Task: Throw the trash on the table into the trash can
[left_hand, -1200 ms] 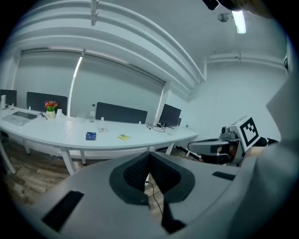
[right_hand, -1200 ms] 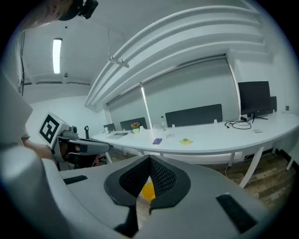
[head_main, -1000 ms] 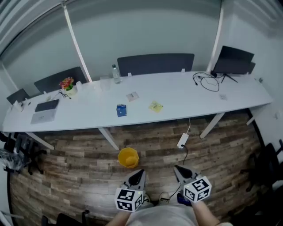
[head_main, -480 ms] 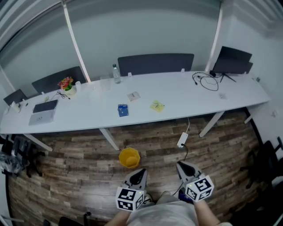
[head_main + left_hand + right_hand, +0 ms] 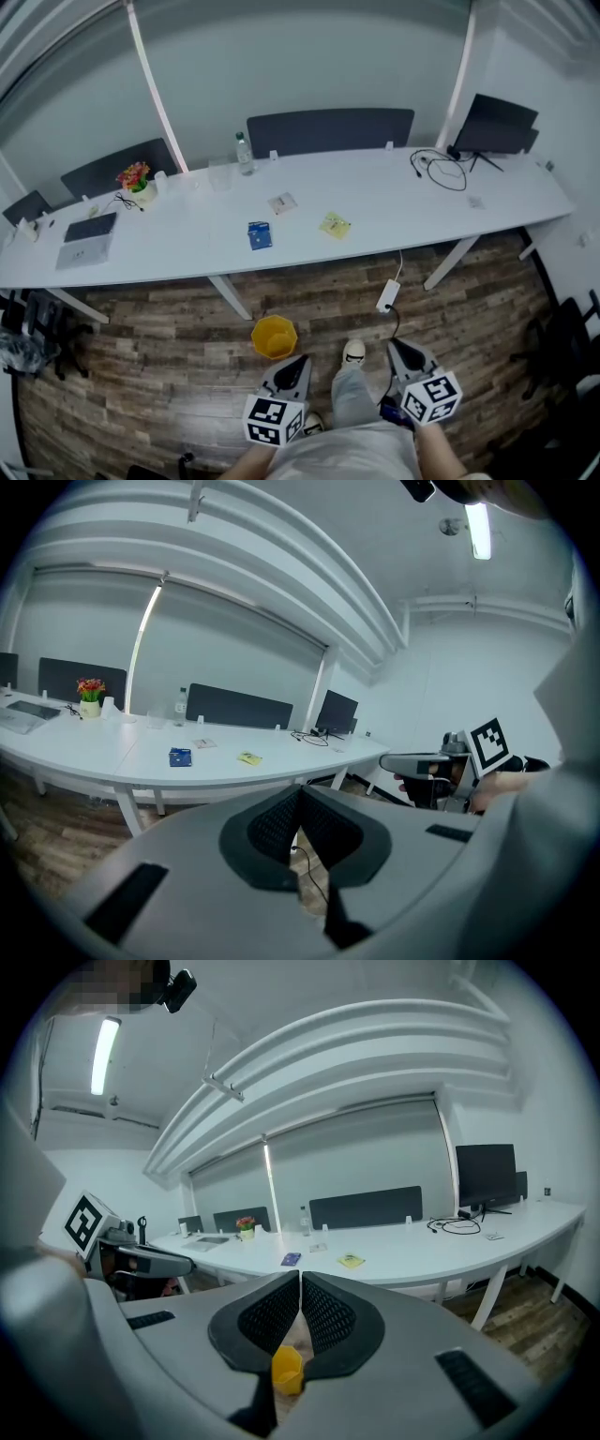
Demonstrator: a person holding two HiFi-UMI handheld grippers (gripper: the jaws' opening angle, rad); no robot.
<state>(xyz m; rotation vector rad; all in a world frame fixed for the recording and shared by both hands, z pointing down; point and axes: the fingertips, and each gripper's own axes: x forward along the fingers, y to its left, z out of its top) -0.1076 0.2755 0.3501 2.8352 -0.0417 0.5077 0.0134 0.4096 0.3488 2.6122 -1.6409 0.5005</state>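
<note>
Left tongs and right tongs closed, empty. Yellow scrap lies well ahead, near the table's front edge, between them.

A laptop lies at the far left, with a pot of red and yellow flowers just right of it. A clear water bottle stands upright farther right, in front of a dark partition screen. At the far right a monitor stands beside a coiled black cable. Nearer, a white power strip lies on the wooden floor.
</note>
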